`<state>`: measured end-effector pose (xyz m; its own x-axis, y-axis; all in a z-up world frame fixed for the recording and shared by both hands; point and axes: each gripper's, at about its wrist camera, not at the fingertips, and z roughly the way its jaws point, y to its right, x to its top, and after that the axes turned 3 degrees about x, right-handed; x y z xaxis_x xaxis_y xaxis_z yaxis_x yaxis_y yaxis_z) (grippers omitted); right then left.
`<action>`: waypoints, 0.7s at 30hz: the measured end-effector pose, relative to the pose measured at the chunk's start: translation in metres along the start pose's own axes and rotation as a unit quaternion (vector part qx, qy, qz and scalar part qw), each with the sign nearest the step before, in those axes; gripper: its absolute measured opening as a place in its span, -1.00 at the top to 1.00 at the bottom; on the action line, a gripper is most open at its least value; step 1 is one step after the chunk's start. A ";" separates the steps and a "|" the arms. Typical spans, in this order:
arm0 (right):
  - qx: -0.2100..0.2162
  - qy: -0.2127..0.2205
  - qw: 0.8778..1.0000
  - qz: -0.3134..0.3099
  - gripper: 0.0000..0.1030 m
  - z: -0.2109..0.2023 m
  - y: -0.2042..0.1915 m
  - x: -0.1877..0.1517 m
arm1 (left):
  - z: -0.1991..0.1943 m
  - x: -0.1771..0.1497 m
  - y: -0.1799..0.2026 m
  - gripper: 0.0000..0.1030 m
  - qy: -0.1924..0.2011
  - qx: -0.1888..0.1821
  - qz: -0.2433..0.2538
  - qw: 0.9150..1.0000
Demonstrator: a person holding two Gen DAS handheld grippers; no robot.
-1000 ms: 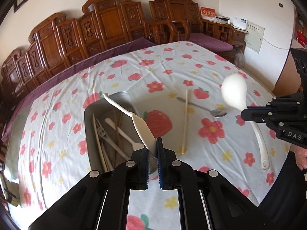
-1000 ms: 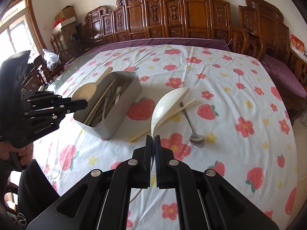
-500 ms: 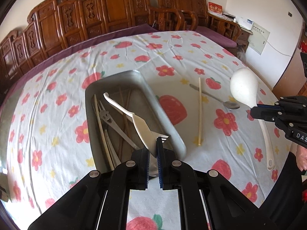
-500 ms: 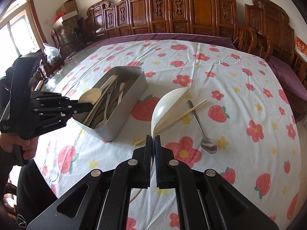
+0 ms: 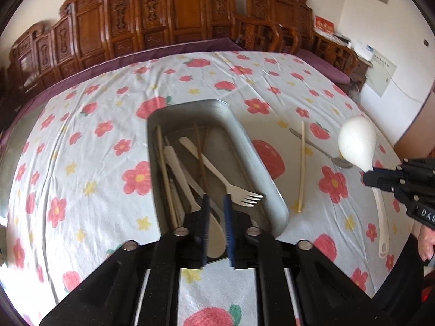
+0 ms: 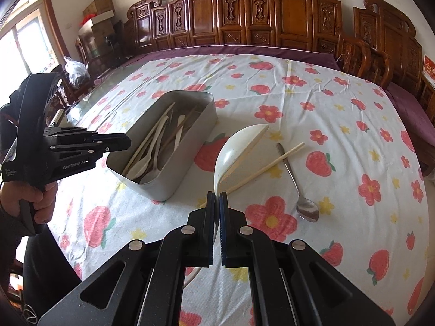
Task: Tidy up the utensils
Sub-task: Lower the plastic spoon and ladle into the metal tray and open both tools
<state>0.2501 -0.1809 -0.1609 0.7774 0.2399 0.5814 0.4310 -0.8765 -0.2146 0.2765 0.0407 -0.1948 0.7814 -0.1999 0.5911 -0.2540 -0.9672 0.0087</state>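
Note:
A grey metal utensil box (image 5: 244,146) (image 6: 187,146) stands on the flowered tablecloth and holds several utensils, among them a white fork (image 5: 225,182) and a cream spoon (image 5: 214,233). My left gripper (image 5: 216,203) is open and empty, just above the box's near end; in the right wrist view it is at the left (image 6: 119,142). My right gripper (image 6: 216,198) is shut on a white ladle (image 6: 239,152), held above the cloth right of the box; the ladle bowl also shows in the left wrist view (image 5: 357,142). A single chopstick (image 5: 301,168) (image 6: 261,168) and a metal spoon (image 6: 299,187) lie on the cloth.
Carved wooden chairs (image 6: 272,16) ring the far side of the round table. Its purple-trimmed edge (image 6: 244,49) curves behind. Boxes and a bag (image 6: 76,70) stand by the window at left.
My left gripper opened and let the cream spoon go; it now lies in the box. The camera swung over the box. The right gripper kept its hold on the ladle, nearly still.

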 end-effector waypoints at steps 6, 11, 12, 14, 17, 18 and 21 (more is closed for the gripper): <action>0.007 0.000 1.000 -0.016 0.91 0.007 -0.012 0.017 | -0.009 -0.002 -0.018 0.59 0.026 0.026 -0.046 0.998; 0.014 0.000 0.999 -0.029 0.91 0.021 -0.022 0.038 | -0.013 -0.007 -0.030 0.58 0.044 0.056 -0.056 0.996; 0.016 -0.001 0.999 -0.031 0.91 0.024 -0.025 0.042 | -0.014 -0.007 -0.033 0.58 0.046 0.060 -0.059 0.995; 0.018 -0.004 0.999 -0.039 0.91 0.033 -0.030 0.051 | -0.015 -0.009 -0.039 0.58 0.053 0.066 -0.065 0.994; 0.022 -0.005 0.999 -0.049 0.91 0.047 -0.039 0.066 | -0.017 -0.012 -0.046 0.58 0.062 0.069 -0.076 0.993; 0.024 -0.005 0.998 -0.053 0.91 0.051 -0.043 0.072 | -0.018 -0.013 -0.048 0.58 0.064 0.072 -0.077 0.992; 0.028 -0.004 0.998 -0.061 0.91 0.063 -0.052 0.086 | -0.020 -0.015 -0.054 0.57 0.067 0.070 -0.082 0.992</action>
<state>0.3234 -0.0881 -0.1495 0.7206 0.3467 0.6005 0.5477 -0.8156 -0.1864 0.2669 0.0987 -0.1876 0.7200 -0.0235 0.6936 -0.0398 -0.9992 0.0074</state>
